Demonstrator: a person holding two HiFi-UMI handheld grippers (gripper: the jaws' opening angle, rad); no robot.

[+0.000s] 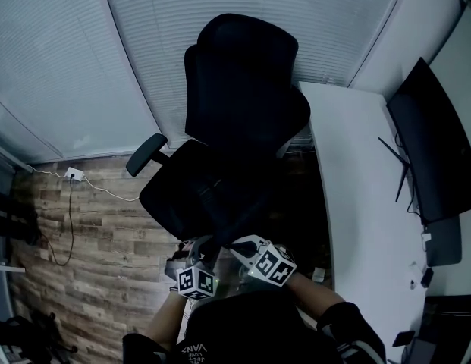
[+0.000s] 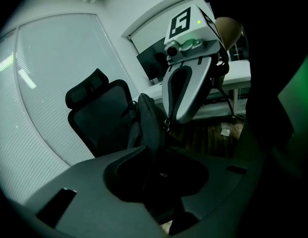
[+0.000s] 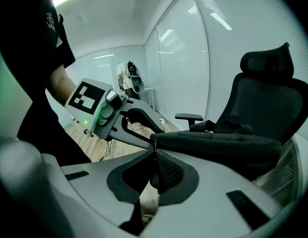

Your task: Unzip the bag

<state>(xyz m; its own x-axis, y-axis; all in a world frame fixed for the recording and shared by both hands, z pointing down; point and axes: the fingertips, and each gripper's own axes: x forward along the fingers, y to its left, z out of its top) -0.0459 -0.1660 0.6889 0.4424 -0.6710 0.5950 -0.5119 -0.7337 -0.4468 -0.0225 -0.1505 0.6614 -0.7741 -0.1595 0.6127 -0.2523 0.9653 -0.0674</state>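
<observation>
Your left gripper point(image 2: 154, 155) pinches the black bag point(image 2: 151, 120) on the office chair point(image 1: 243, 89), your right gripper point(image 3: 154, 155) clamps its zipper pull point(image 3: 154, 144), with the desk point(image 1: 356, 188) edge at right.

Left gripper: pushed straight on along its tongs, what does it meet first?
The black bag: its fabric ridge already runs in between the left gripper's tongs, which look closed on it. The chair lies beyond, though depth is unclear.

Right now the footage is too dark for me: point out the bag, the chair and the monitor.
bag point(image 3: 213, 144), right gripper view, its top fabric edge.
chair point(image 1: 243, 82), head view, its backrest.
monitor point(image 1: 431, 149), head view, its dark screen.
</observation>
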